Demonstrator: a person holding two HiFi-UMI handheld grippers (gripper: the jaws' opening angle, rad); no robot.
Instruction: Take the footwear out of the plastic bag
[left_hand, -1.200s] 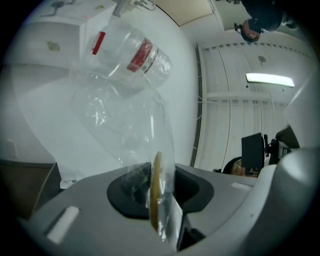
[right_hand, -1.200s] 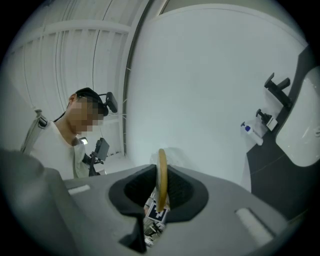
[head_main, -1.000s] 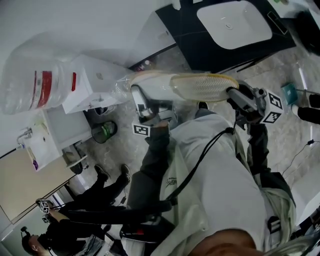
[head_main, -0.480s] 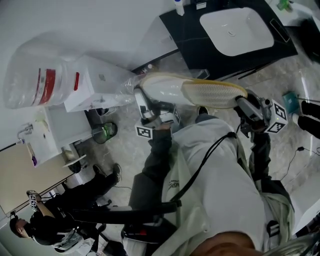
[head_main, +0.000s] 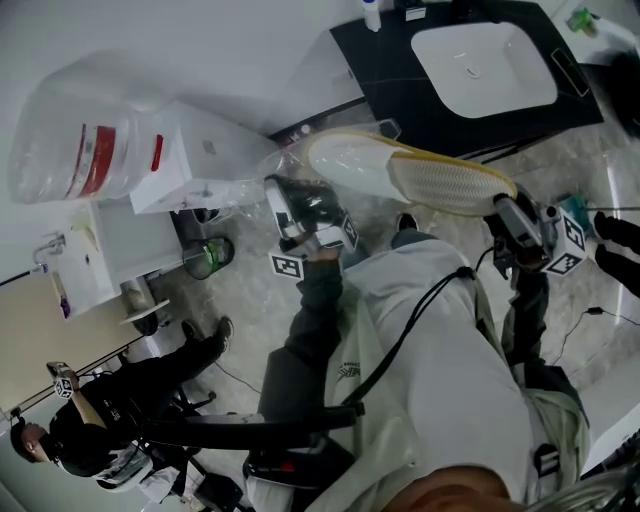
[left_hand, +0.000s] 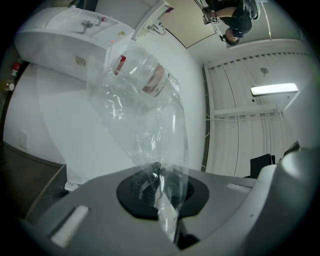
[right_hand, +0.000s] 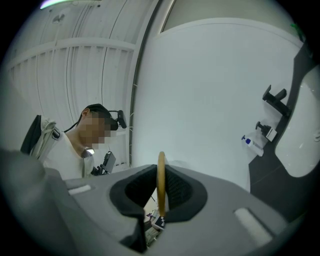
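Note:
A white slipper with a yellow mesh sole (head_main: 410, 170) is held up in the head view, its right end pinched by my right gripper (head_main: 507, 208). In the right gripper view the sole's thin yellow edge (right_hand: 161, 177) stands between the shut jaws. My left gripper (head_main: 283, 190) is shut on the neck of a clear plastic bag (head_main: 90, 140) with red print. In the left gripper view the bag (left_hand: 142, 95) billows away from the pinched film. Crumpled film lies round the slipper's left end; whether that end is still inside I cannot tell.
A black counter (head_main: 580, 95) with a white basin (head_main: 485, 65) and a soap bottle (head_main: 371, 12) is at the top right. A white box-like unit (head_main: 200, 155) sits behind the bag. A person in black (head_main: 100, 430) is at the lower left, beside a green bin (head_main: 205, 260).
The slipper has slid to the right with the right gripper and tilted, its left end drawing away from the bag. The left gripper stays by the bag's neck.

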